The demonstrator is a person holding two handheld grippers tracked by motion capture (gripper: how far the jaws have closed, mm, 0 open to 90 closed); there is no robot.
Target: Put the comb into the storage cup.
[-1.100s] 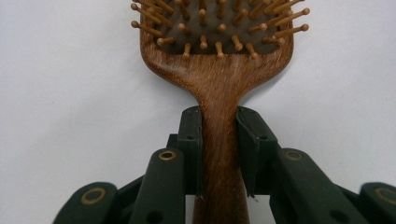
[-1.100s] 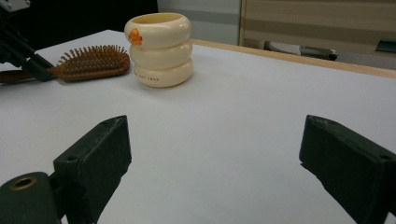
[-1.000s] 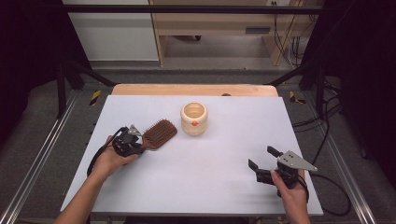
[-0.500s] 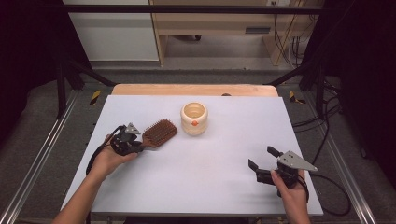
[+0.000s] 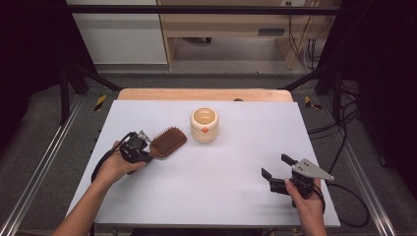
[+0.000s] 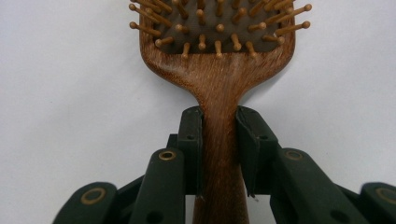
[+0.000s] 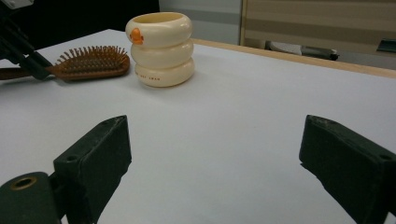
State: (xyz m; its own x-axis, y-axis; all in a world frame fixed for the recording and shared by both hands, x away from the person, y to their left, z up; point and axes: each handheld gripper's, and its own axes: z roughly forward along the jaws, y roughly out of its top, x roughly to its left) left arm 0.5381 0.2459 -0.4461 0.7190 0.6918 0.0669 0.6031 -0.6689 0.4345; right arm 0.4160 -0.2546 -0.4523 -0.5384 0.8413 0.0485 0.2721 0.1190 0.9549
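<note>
So far just the grab: left gripper pinches brush handle, brush flat on table beside cup. Right gripper spread, idle. Lift & placing prob. left.

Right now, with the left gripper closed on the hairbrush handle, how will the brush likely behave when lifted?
The wooden hairbrush looks stiff, so it should rise without bending. The left gripper clamps the narrow handle while the wider bristled head sticks out beyond it, so the head may droop or pivot. The handle's smooth wood could slip somewhat between the flat pads.
</note>
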